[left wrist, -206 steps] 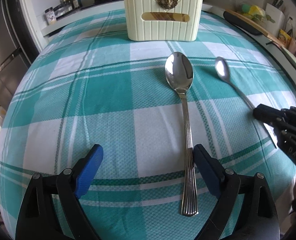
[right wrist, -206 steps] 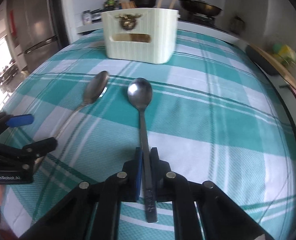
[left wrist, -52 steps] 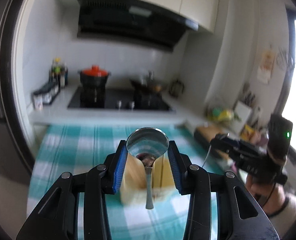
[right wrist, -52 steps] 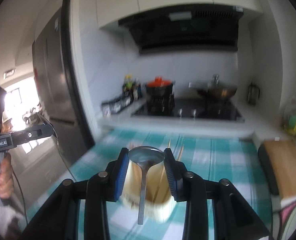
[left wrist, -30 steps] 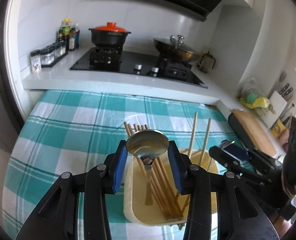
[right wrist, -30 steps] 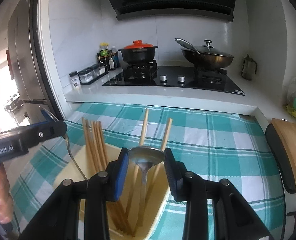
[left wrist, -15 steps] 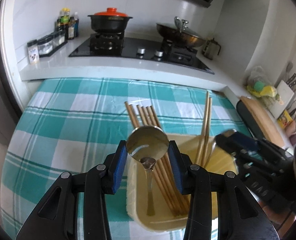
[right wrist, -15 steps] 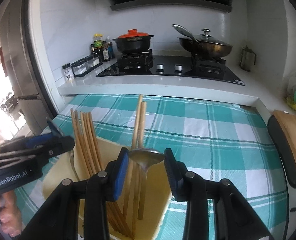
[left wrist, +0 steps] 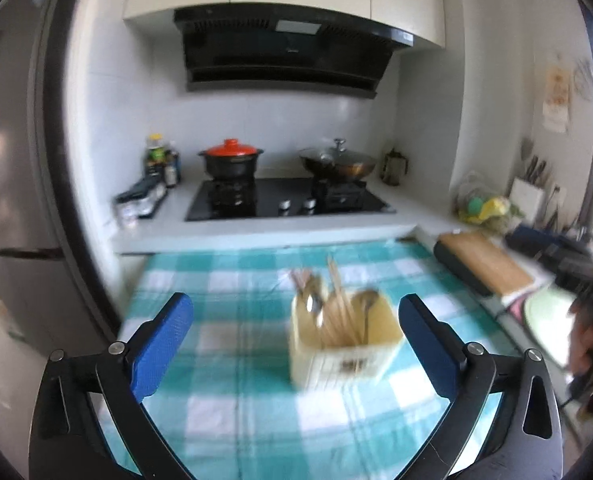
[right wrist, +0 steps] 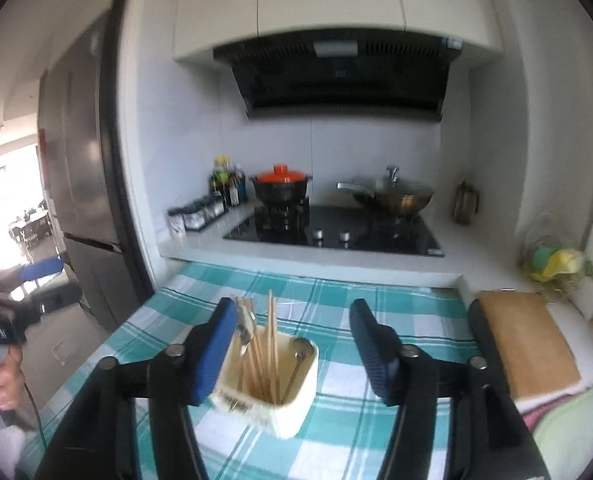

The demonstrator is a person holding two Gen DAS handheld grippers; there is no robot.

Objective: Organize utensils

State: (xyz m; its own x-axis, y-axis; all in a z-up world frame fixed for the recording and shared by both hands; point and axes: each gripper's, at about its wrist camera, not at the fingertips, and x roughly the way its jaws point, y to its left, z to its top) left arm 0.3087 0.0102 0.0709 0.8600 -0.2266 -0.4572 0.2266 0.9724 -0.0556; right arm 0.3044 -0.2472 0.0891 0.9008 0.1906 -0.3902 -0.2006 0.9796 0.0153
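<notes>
A cream utensil holder stands on the teal checked tablecloth. It holds wooden chopsticks and two steel spoons, bowls up. It also shows in the right wrist view, with the spoons inside. My left gripper is open and empty, raised back from the holder. My right gripper is open and empty, above and behind the holder. The left view is blurred.
A stove with a red-lidded pot and a wok lies behind the table. A wooden cutting board lies to the right, a fridge to the left. Condiment jars line the counter.
Both grippers have opened and let go of their spoons, which now stand in the holder. Both grippers have pulled up and back from the holder.
</notes>
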